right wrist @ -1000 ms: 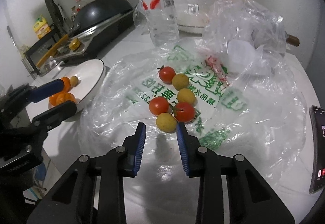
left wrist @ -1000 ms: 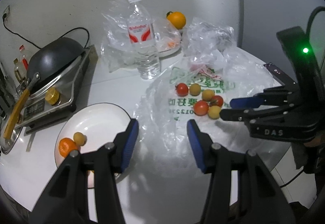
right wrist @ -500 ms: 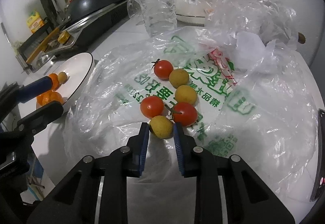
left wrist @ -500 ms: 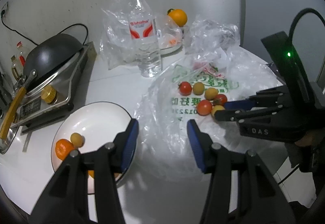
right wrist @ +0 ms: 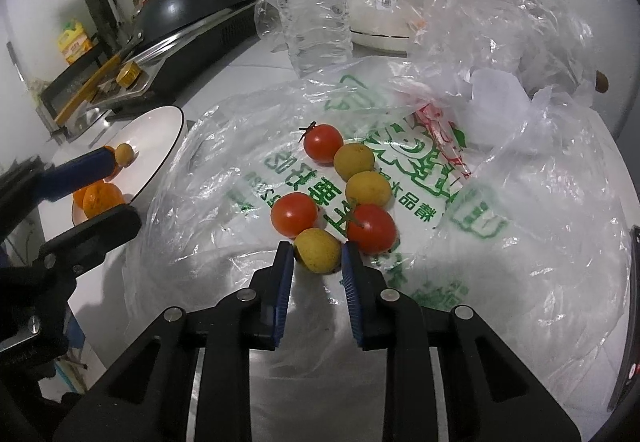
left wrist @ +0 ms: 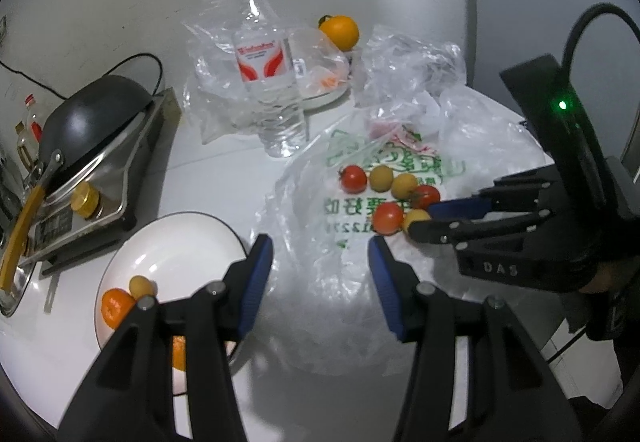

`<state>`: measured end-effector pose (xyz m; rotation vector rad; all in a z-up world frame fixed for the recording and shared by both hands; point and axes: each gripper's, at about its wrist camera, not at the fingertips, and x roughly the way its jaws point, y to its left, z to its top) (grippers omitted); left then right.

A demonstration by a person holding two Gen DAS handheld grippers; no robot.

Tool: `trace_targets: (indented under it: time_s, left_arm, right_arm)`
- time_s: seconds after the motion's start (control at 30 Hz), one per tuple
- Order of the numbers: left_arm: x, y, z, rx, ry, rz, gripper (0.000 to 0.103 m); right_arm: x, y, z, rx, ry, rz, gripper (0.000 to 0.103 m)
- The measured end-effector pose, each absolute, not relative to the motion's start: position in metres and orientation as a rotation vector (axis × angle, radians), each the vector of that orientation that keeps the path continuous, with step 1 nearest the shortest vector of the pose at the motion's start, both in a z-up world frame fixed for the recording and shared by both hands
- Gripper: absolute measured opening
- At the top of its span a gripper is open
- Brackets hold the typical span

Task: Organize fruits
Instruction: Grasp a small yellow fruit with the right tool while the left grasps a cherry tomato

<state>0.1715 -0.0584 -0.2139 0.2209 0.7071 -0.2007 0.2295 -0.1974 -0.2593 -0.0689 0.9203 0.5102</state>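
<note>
Several small fruits lie on a flattened plastic bag (right wrist: 460, 209) with green print: red tomatoes (right wrist: 322, 141) and yellow round fruits (right wrist: 368, 189). My right gripper (right wrist: 316, 256) is shut on the nearest yellow fruit (right wrist: 318, 250), its blue pads pressing both sides. The left wrist view shows the same grip (left wrist: 416, 217) at the edge of the cluster. My left gripper (left wrist: 320, 254) hangs open and empty above the table, between the bag and a white plate (left wrist: 180, 242). The plate holds a mandarin (left wrist: 116, 308) and a small yellow fruit (left wrist: 140, 286).
A water bottle (left wrist: 268, 73) stands behind the bag. A black wok on a stove (left wrist: 88, 121) sits at the far left. A large orange (left wrist: 339, 31) and crumpled clear bags (left wrist: 412, 61) are at the back. A phone (right wrist: 630, 302) lies at the right table edge.
My right gripper has moved forward to the fruit cluster and shut on the nearest yellow fruit. The left gripper has stayed open and nearly still.
</note>
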Motion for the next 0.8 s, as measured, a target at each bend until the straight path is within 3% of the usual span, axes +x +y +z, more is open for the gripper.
trace_targets:
  time_s: [0.8]
  left_arm:
    - [0.219, -0.127, -0.244, 0.337, 0.789, -0.268, 0.051]
  right_arm:
    - [0.217, -0.262, -0.256, -0.026, 0.886, 0.486, 0.026]
